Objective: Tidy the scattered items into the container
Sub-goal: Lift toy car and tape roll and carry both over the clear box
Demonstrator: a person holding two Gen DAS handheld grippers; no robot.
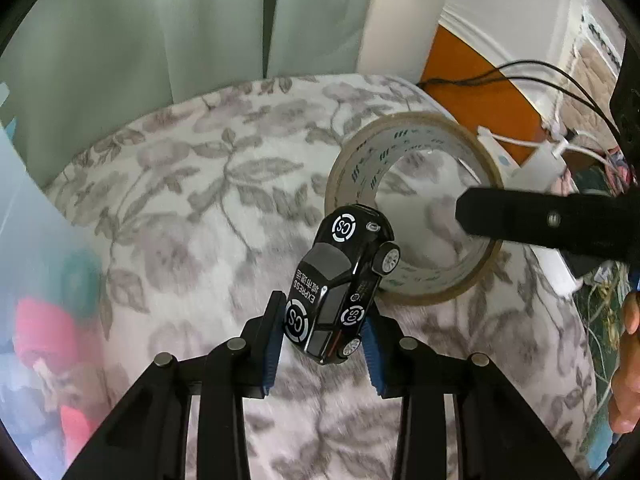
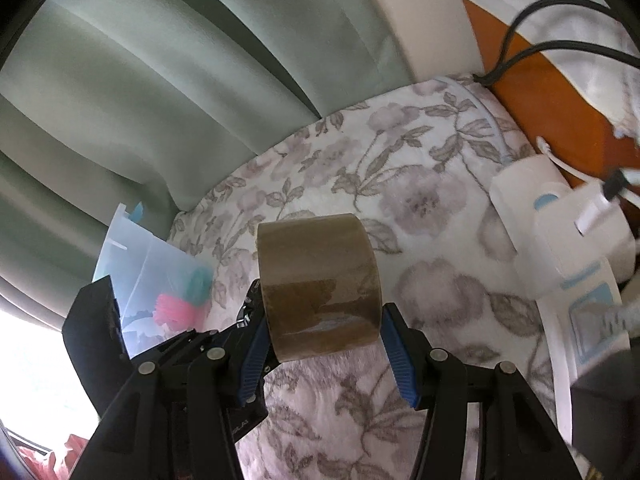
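Both grippers loaded above floral bedspread (image 1: pixel 180 200)
Left gripper (image 1: pixel 324 332) pinches glossy black toy car (image 1: pixel 340 280) with white "CS" roundels; right gripper (image 2: pixel 320 340) clamps brown packing-tape roll (image 2: pixel 318 280)

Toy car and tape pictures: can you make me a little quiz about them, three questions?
1. True or false: the left gripper holds the toy car.
2. What does the right gripper hold? A) a pink ball B) the tape roll C) a cable
3. Fill in: the clear container sits at the blanket's edge, next to the green ____.

Key:
1. True: both blue pads press the car's sides.
2. B: the pads clamp the brown roll's two flat sides.
3. Curtain. Pink and teal things already lie inside the container.
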